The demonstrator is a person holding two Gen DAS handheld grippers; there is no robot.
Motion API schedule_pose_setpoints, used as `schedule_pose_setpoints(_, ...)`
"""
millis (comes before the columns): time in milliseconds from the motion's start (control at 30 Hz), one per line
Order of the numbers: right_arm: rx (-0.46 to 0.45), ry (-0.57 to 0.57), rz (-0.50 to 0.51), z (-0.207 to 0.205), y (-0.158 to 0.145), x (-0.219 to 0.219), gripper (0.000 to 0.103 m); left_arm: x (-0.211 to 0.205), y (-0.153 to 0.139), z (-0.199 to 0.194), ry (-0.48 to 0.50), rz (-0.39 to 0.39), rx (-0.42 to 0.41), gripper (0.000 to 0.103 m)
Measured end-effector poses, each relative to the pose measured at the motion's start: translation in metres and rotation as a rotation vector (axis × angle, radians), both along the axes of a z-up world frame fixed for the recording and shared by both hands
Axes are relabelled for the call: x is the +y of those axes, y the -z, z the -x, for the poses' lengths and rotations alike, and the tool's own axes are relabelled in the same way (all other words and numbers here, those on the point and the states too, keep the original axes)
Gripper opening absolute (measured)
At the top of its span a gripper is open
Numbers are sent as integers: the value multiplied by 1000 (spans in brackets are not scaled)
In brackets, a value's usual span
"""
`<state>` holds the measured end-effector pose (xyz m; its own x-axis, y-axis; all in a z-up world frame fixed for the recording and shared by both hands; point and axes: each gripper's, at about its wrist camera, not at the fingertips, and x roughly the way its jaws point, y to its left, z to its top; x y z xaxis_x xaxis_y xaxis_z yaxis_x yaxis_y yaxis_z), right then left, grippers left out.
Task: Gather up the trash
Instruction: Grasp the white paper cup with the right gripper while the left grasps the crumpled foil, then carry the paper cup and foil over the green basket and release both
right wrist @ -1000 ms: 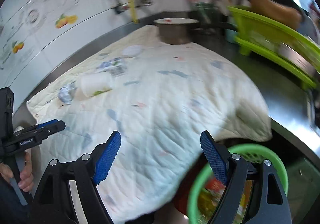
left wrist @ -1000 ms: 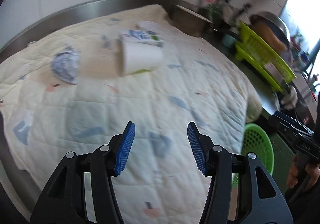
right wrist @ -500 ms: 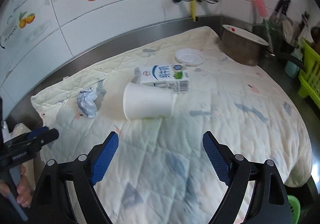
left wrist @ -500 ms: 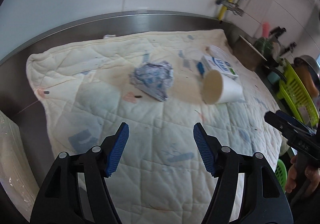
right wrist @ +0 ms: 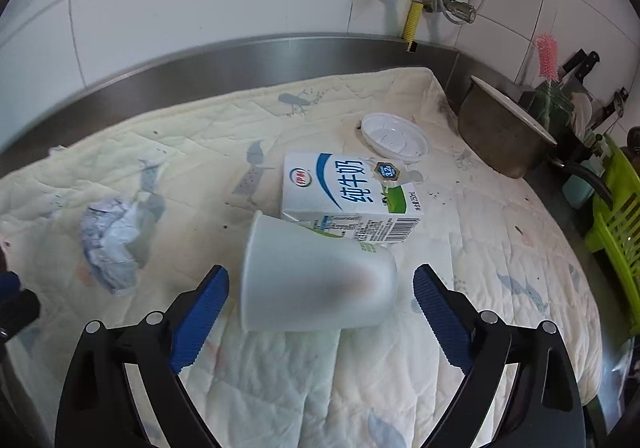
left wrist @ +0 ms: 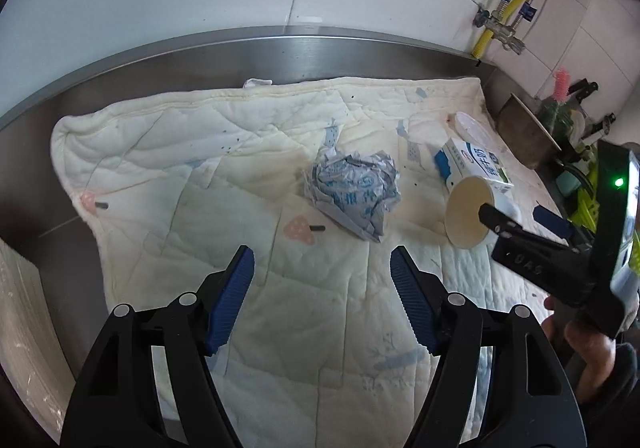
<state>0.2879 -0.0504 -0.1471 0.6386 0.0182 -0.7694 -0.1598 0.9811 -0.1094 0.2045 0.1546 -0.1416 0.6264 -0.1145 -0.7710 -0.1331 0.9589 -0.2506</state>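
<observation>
Right wrist: milk carton (right wrist: 347, 204) touching cup (right wrist: 316, 280); lid (right wrist: 395, 136) beyond.

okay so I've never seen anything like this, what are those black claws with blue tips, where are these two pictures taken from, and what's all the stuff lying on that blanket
The claws are hand-held grippers, one in each of a person's hands; no robot is involved. Each carries a camera looking along its fingers, so one picture comes from the left gripper and the other from the right gripper. Both have their jaws opening and neither holds anything. On the quilted cloth lie pieces of trash: a crumpled paper wad, a white paper cup on its side, a milk carton and a plastic lid. The right gripper's fingers stand either side of the cup without pressing it. The left one points toward the wad.
</observation>
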Motion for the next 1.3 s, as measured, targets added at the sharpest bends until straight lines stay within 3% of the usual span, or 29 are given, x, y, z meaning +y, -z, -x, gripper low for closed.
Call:
schedule_pose_setpoints(200, -2, 32, 5, -2, 8, -20, 89, -7, 2, -25, 19, -13, 11, 72)
schedule_pose_setpoints(267, 7, 34, -12, -1, 8, -30, 77, -12, 2, -33, 31, -25, 6, 88)
schedule_pose_setpoints(300, 15, 31, -24, 0, 9, -34, 75, -15, 2, -37, 32, -42, 2, 90)
schedule_pose_setpoints(567, 64, 36, -140, 6, 15, -64, 36, -32, 15, -72, 75, -119, 33, 90)
schedule_pose_setpoints(700, 65, 28, -154, 12, 14, -66, 20, -39, 21, -82, 93, -131, 40, 89)
schedule_pose_setpoints(767, 67, 25, -169, 14, 14, -68, 7, -39, 24, -85, 87, -126, 49, 89)
schedule_pose_setpoints(900, 55, 21, -198, 23, 8, -72, 3, -38, 29, -91, 74, -119, 55, 88)
schedule_pose_setpoints(1067, 40, 3, -227, 41, -3, -80, 3, -39, 35, -95, 79, -113, 70, 68)
schedule_pose_setpoints(1300, 30, -14, -237, 76, -17, -97, 3, -44, 32, -85, 87, -126, 39, 58)
